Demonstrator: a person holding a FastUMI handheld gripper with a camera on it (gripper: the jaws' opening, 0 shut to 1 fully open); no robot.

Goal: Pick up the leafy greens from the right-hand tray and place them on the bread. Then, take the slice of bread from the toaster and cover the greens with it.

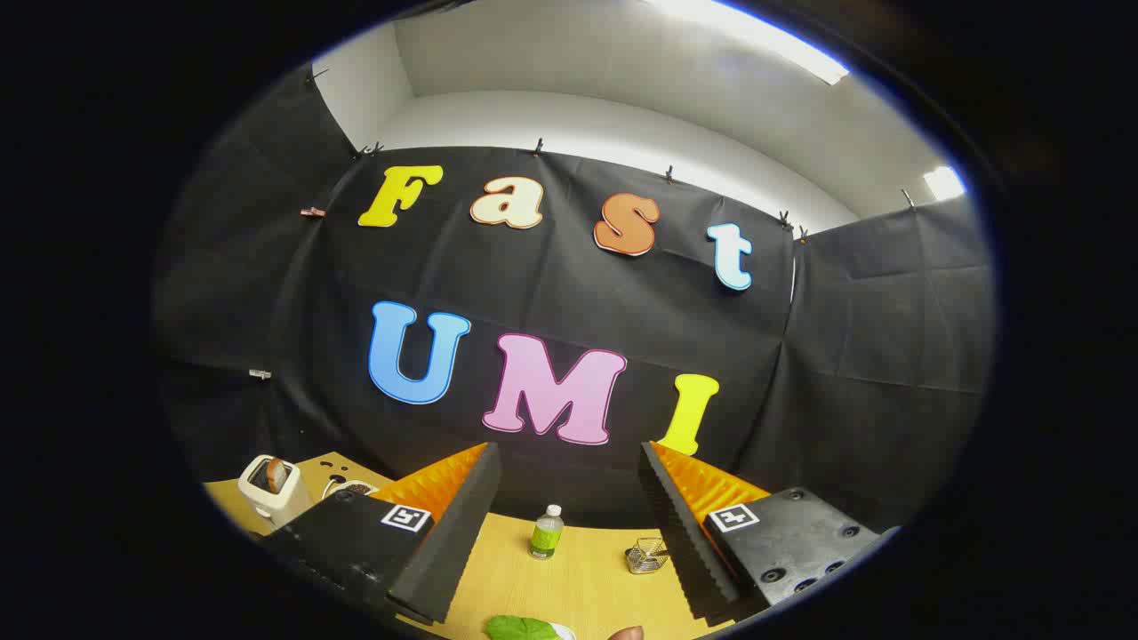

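Note:
My gripper [569, 524] is open, held high above the wooden table [542, 587] with nothing between its fingers. A leafy green [520, 628] lies on the table below and between the fingers, beside a white rim of a tray [563, 632]. A white toaster [271, 487] with a brown bread slice [277, 475] standing in its slot sits at the far left, beyond the left finger.
A small bottle with a green label [546, 532] stands at the back of the table between the fingers. A small wire rack [646, 556] sits to its right. A white plate [348, 488] lies beside the toaster. A reddish round thing [626, 634] peeks in next to the tray.

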